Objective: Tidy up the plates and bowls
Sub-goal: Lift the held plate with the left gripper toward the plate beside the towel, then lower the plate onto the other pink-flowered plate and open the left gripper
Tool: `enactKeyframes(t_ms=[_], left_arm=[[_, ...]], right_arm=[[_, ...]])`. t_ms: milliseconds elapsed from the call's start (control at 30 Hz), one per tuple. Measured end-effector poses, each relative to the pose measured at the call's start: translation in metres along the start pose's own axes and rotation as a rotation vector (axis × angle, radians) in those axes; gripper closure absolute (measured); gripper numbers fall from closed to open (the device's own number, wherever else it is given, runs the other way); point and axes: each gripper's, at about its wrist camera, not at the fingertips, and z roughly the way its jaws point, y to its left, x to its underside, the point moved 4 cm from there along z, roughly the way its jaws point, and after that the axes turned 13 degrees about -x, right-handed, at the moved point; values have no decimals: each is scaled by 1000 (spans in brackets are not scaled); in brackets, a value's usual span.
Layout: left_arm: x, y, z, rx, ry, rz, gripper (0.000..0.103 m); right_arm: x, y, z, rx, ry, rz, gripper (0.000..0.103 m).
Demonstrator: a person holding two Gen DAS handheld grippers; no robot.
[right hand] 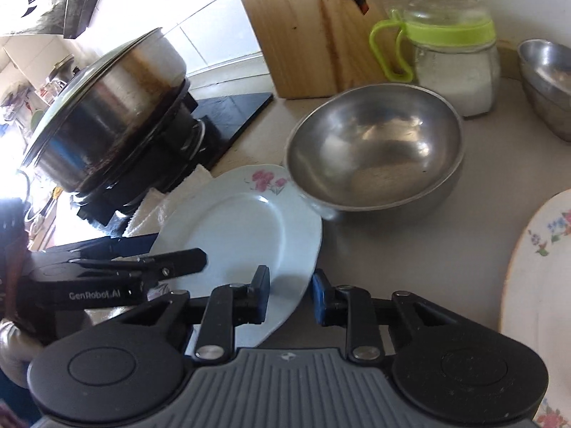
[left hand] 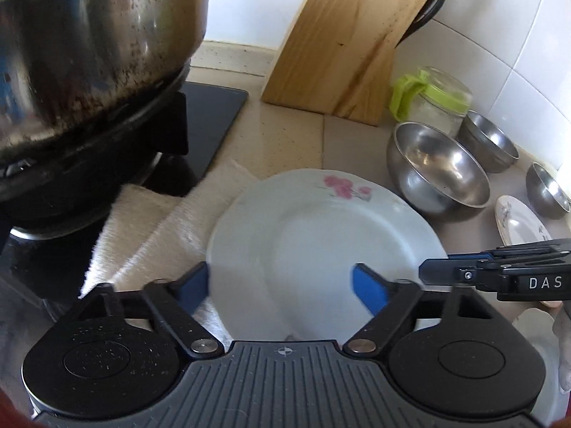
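Plate pickup: right gripper (right hand: pixel 289 294) pinches the rim of the white plate (right hand: pixel 242 235) lying on the surface; left gripper (left hand: pixel 282 285) hovers spread above it. Next, lifting needs a secure hold.

White wall tiles (left hand: pixel 517 35) rise behind a pale speckled bench (left hand: pixel 285 135). A black glass hob (left hand: pixel 210 117) sits at its left, and bright daylight washes in beyond the stove.
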Motion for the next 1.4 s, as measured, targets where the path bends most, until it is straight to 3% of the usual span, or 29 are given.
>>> enactKeyframes(t_ms=[100,400,667,867,1000,1067,1167,1233,1300,1400], left_arm=[[4,3,-6,-9,4,2,33],[19,2,-23,7,8,-32,35],[37,-11,-32,35,39,-21,35],[43,-16,-31,50,50,23,31],[46,-18,-25,72,21,54,13],[42,-24,-22,70,13,52,13],[38,-29,-22,19,14,52,18],[38,-27,-24,1,12,46,29],[38,-21,-26,8,17,21,34],[35,-18,-31,9,9,-1,35]], right_arm=[[3,1,-4,4,0,8,73],[17,14,-26,-10,-30,20,73],[38,12,-40,16,-6,46,73],[37,7,-37,32,10,39,72],[38,8,-33,34,12,-20,70],[36,7,-30,25,2,-20,67],[36,11,-29,48,8,-29,67],[36,10,-32,44,8,-20,69],[36,9,-35,30,0,-1,70],[35,13,-39,20,-23,0,71]])
